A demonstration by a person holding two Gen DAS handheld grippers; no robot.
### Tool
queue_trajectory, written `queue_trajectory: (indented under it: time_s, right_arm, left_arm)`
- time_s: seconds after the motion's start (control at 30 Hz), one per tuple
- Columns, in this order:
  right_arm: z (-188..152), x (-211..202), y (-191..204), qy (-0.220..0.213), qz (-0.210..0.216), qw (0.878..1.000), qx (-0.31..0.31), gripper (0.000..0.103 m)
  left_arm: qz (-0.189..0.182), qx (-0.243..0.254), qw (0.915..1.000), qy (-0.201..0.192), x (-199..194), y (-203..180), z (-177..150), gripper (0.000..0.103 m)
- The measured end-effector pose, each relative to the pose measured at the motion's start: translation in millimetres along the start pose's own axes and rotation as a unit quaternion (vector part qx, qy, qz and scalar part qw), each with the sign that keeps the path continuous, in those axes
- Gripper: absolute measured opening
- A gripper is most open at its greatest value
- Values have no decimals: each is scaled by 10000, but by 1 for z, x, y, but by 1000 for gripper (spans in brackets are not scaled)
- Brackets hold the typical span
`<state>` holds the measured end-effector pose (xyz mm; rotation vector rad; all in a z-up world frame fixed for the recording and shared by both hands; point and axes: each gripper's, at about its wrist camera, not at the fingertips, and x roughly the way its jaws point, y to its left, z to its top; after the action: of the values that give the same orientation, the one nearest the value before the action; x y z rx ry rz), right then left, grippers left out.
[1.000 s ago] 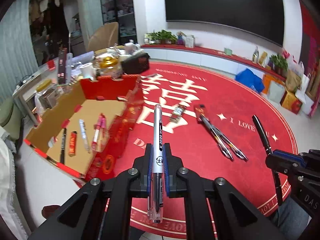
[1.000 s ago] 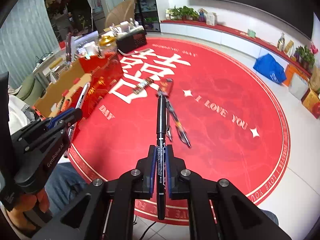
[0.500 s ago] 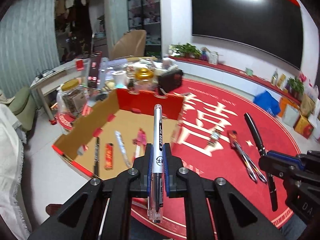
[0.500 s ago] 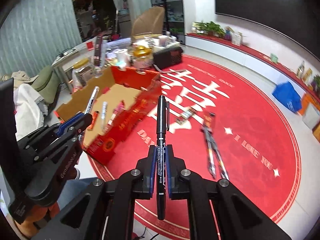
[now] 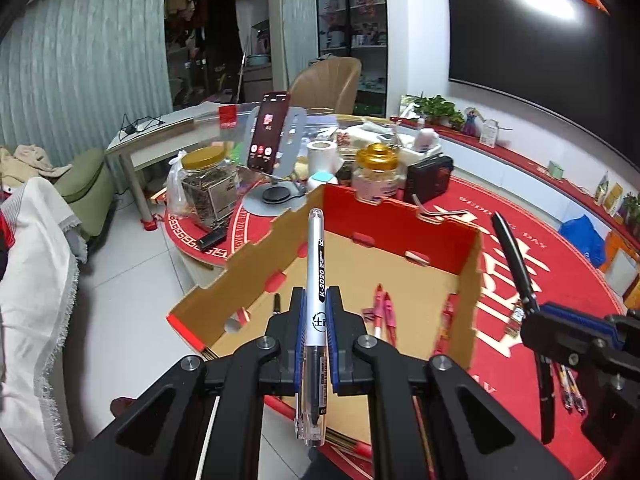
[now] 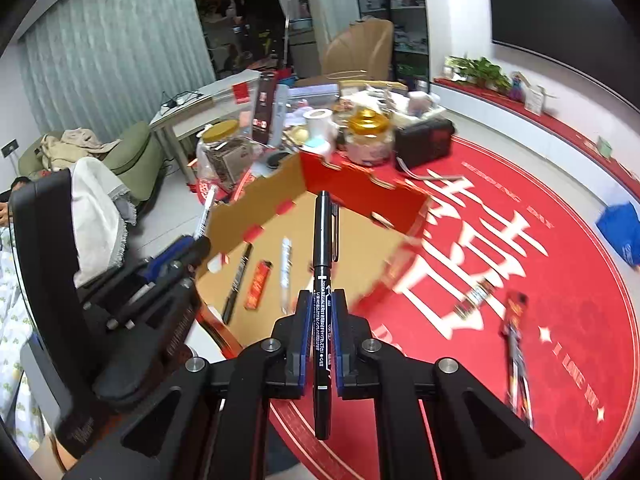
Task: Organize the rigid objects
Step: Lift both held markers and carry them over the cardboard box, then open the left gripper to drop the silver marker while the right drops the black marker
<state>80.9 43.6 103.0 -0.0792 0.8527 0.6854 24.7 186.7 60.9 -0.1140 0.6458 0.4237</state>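
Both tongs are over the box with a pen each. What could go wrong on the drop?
1. The left tongs hold the white pen near the cardboard box's left wall; it may catch the rim.
2. The black marker in the right tongs could land on the red lighter or the pens below.

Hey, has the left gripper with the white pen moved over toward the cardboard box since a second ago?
Yes. The left gripper swung left from over the red mat; its white pen now points into the box.
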Motion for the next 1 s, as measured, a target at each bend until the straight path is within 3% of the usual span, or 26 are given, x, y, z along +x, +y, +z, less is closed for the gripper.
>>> queue_trajectory:
  time_s: [0.43,1.0]
  right_arm:
    - [22,46,23,132,132,9998,-107,10]
    - [25,70,19,341,29,9994,-103,10]
  left_arm:
    - [269,-207,9992,193,36,29,7,10]
    - [266,-98,9990,358,55,24,6,10]
